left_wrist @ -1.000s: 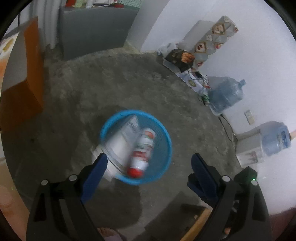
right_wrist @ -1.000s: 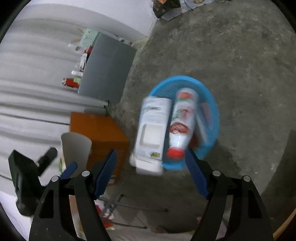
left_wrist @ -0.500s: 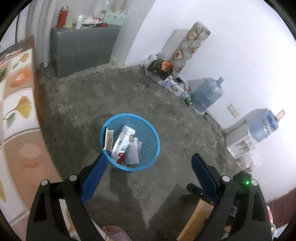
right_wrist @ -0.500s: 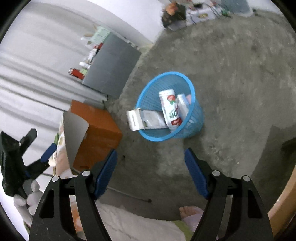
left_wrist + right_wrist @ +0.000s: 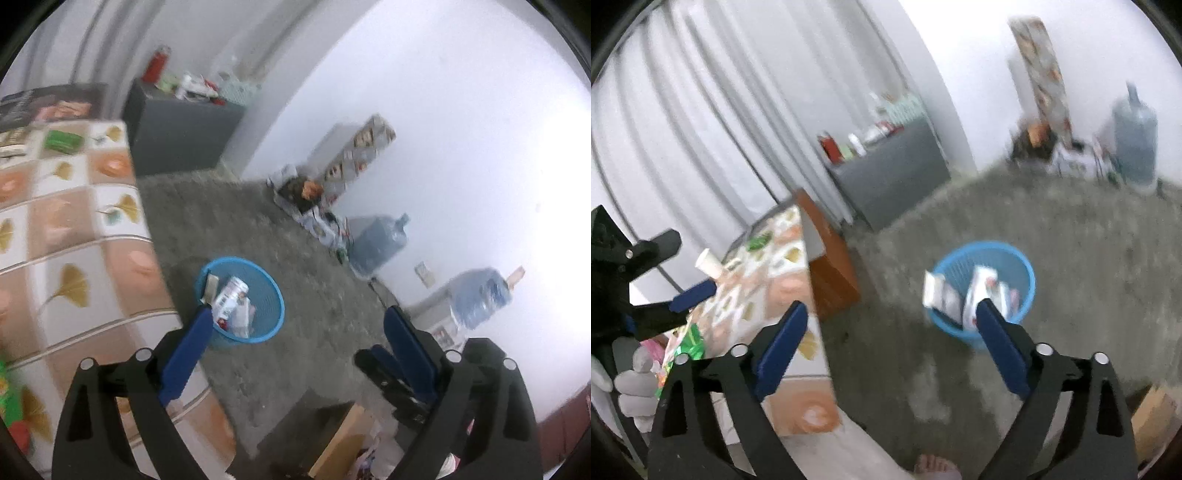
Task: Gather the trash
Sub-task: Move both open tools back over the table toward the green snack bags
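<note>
A blue mesh bin [image 5: 258,291] stands on the grey floor with a white carton [image 5: 229,297] and other packaging in it; it also shows in the right wrist view [image 5: 1004,266], with a white box [image 5: 934,293] sticking over its rim. My left gripper [image 5: 297,325] is open and empty, high above the floor. My right gripper [image 5: 888,319] is open and empty too. The left gripper [image 5: 672,273] also appears at the left of the right wrist view, over a table. A green packet [image 5: 62,142] lies on the table far end.
A table with a leaf-patterned cloth [image 5: 74,240] fills the left. A grey cabinet [image 5: 177,136] with bottles stands by the curtain. Water jugs [image 5: 380,243] and clutter line the white wall. A cardboard box [image 5: 343,443] lies below. A bare foot [image 5: 934,469] is on the floor.
Both grippers have risen and tilted up away from the bin, which now looks smaller and lower. The table top has come into view on the left. Both stay open and empty.
</note>
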The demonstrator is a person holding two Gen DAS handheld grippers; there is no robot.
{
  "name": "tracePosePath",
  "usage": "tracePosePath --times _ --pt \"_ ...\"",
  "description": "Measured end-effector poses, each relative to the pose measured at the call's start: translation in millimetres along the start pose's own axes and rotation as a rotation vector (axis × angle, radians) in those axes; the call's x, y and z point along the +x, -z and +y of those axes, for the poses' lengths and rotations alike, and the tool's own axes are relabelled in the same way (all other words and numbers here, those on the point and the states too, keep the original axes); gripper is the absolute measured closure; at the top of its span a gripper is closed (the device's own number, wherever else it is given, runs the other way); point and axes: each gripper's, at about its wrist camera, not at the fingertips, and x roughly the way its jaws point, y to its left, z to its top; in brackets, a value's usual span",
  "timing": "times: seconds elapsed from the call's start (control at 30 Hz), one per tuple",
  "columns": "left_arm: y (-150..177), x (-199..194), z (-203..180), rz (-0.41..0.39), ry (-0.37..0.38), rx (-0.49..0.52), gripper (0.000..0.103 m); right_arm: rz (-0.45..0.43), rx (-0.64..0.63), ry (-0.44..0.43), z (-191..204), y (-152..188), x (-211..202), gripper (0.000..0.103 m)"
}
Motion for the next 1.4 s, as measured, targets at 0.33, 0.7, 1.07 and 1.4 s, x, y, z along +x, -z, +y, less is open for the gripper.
tracePosePath --times 0.33,0.7,1.07,1.4 --pt "26 -99 31 -0.110 0.004 -0.030 0.011 -0.140 -0.132 -0.047 54 0 -32 0.008" --pt "54 -171 81 -0.171 -0.081 -0.082 0.011 -0.134 -0.204 -0.137 106 7 -48 0.008" --pt "63 -220 116 -0.257 -0.130 -0.124 0.011 -0.088 -0.243 -0.212 145 12 -49 0.008" --pt "82 -287 138 -0.406 -0.349 -0.102 0.011 0.033 -0.107 -0.279 136 10 -31 0.008"
